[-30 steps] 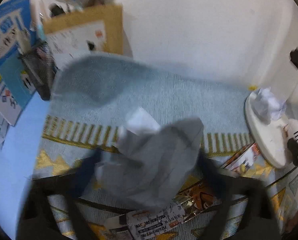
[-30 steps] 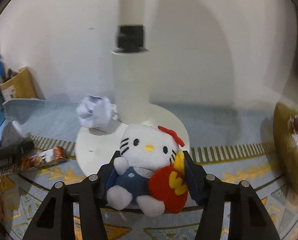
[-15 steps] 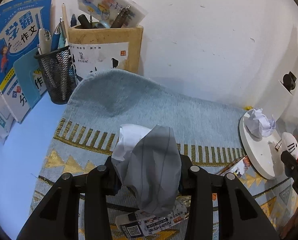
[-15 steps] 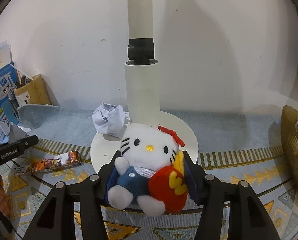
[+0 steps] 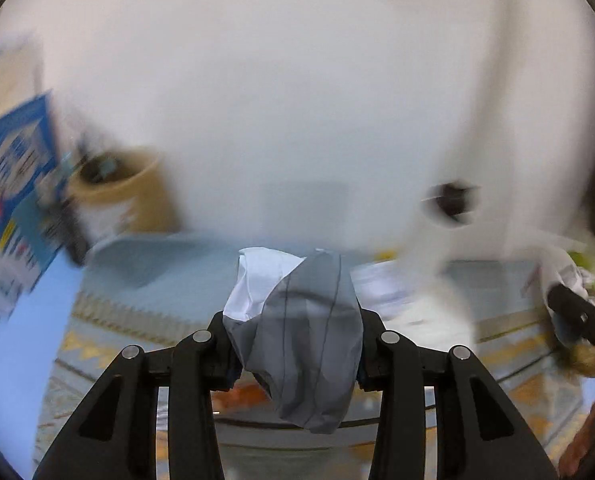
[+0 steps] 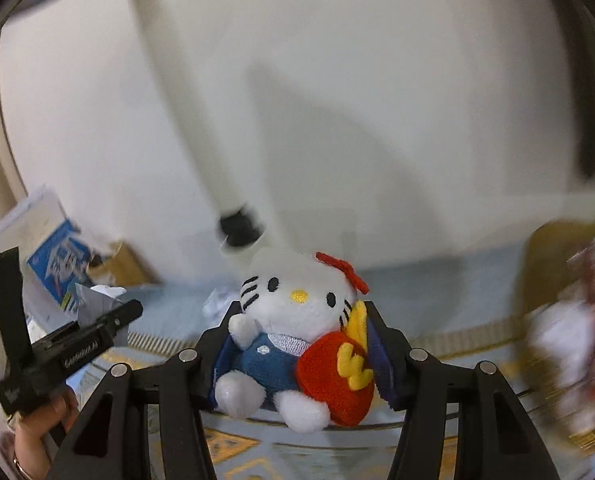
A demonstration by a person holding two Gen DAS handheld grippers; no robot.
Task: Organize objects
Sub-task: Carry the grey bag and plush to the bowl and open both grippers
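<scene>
Between the left fingers: left gripper (image 5: 295, 344) pinches a crumpled grey-and-white paper wad (image 5: 303, 336); the wad bulges above and hangs below the fingers, clear of the mat.
Left fingers: black, pressed against both sides of the wad.
Between the right fingers: right gripper (image 6: 297, 354) clamps a white plush cat (image 6: 293, 332) in blue overalls with a red bow, upright, facing the camera.
Plush detail: red pouch with yellow mark at its side, against the right-hand finger.
Below both: patterned blue mat (image 5: 145, 280) with yellow triangle border; both held things sit above it, not touching.
Left-view surroundings: blurred; blue book (image 5: 13, 184) and tan pen holder (image 5: 117, 196) at far left by the wall.
Right-view surroundings: white lamp post (image 6: 189, 120) leaning behind the plush; crumpled paper ball (image 6: 217, 304) just behind it.
Right-view left edge: the other gripper, gripped by a hand (image 6: 37, 432).
Right-view right edge: blurred basket with contents, not readable.
</scene>
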